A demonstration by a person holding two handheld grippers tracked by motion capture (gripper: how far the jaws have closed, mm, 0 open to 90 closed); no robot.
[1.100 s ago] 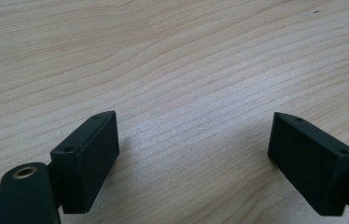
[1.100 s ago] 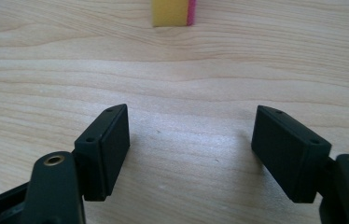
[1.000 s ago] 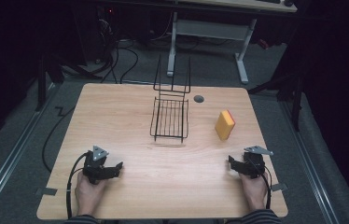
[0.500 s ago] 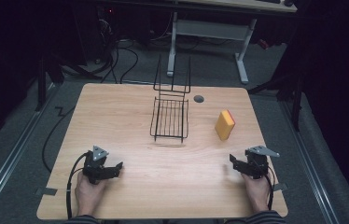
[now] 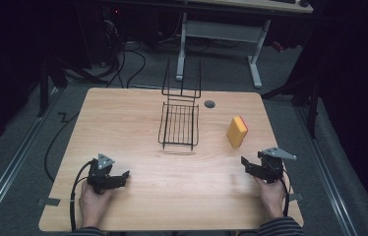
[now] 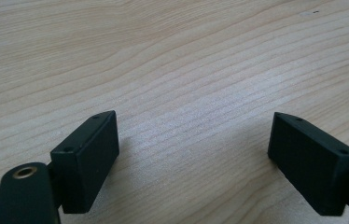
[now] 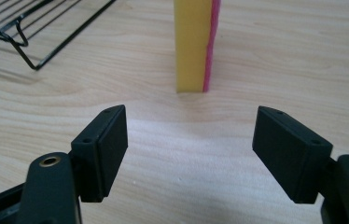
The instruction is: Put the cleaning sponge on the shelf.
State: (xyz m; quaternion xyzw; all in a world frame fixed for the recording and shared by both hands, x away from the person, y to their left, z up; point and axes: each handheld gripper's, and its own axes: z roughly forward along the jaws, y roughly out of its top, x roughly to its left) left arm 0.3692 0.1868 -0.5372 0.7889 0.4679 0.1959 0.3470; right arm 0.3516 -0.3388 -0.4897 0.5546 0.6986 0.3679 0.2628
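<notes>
A yellow sponge with a pink backing stands on its edge at the right of the wooden table. In the right gripper view the sponge rises just beyond my open jaws. My right gripper hovers near the table's front right, open and empty, a short way in front of the sponge. My left gripper rests at the front left, also open with nothing between its jaws; its own view looks down on bare wood between the jaws of the left gripper.
A black wire rack with an upright back sits at the table's middle rear; its corner shows at the upper left of the right gripper view. A round cable hole lies behind it. A desk frame and cables stand beyond the table.
My right gripper has shifted slightly and tilted toward the sponge. The left gripper has stayed in place.
</notes>
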